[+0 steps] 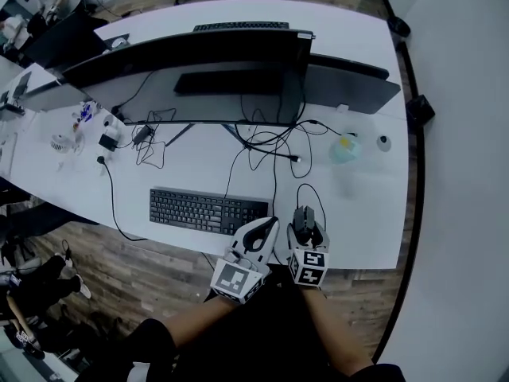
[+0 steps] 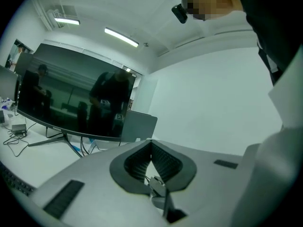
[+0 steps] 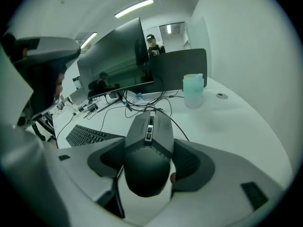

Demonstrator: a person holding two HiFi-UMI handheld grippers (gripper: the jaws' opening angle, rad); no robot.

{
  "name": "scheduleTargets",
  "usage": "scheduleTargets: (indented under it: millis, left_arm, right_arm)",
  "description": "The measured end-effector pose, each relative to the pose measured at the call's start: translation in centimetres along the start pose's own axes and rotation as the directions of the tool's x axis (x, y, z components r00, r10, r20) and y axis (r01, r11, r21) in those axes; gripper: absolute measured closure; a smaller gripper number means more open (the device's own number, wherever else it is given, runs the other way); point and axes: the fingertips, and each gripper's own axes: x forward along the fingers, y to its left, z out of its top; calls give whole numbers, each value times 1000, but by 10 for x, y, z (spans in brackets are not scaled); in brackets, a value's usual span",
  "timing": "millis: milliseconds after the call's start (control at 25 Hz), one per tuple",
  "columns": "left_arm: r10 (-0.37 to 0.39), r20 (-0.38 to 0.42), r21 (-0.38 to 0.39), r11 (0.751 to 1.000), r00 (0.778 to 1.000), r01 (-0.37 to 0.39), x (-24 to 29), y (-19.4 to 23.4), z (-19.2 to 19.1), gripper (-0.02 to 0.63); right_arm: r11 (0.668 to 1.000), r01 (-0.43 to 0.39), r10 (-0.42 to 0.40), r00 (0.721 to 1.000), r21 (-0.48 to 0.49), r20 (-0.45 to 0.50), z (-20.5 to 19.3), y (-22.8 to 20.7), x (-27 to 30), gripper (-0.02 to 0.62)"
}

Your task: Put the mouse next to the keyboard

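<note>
A dark wired mouse (image 1: 304, 216) sits between the jaws of my right gripper (image 1: 305, 228), just right of the black keyboard (image 1: 208, 211) near the table's front edge. In the right gripper view the mouse (image 3: 149, 145) fills the gap, the right gripper (image 3: 149, 156) is shut on its sides, and the keyboard (image 3: 87, 135) lies to the left. I cannot tell whether the mouse rests on the table. My left gripper (image 1: 270, 226) hovers between keyboard and mouse. Its jaws meet with nothing in them, as the left gripper (image 2: 151, 144) shows in its own view.
A wide dark monitor (image 1: 191, 62) and a smaller screen (image 1: 350, 86) stand across the white table (image 1: 191, 161). Tangled cables (image 1: 262, 146) lie behind the keyboard. A pale blue-green cup (image 1: 344, 148) stands back right, small gadgets (image 1: 107, 138) at left.
</note>
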Motion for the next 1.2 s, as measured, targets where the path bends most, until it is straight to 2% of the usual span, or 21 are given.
scheduleTargets:
  millis: [280,640,760,920,1200]
  left_arm:
    - [17,-42,-25,1000,999,-18,20,13,-10,603]
    - [64,-80,-23,998,995,-66,32,29,-13,603]
    - [69,-94,-2,998,993,-69,30,28,-15,603]
    - [87,-113,-13,996,990,-89,28,31,-17,603]
    - [73,-72,-9,997,995,-74,8,33,-14,603]
  right_arm:
    - [1000,5,-6,994,-8,-108,-26,-10,42,285]
    - [994,-19,-3,978,-105,-210,-47,-6,68,285]
    - [993,11,-37,975,-121,-220,-50,-8,71,285]
    - [989,38,-69,973,-143,-218,-50,-7,73,285]
    - [995,4,-24,979,-100,-202,-50,-3,71,279]
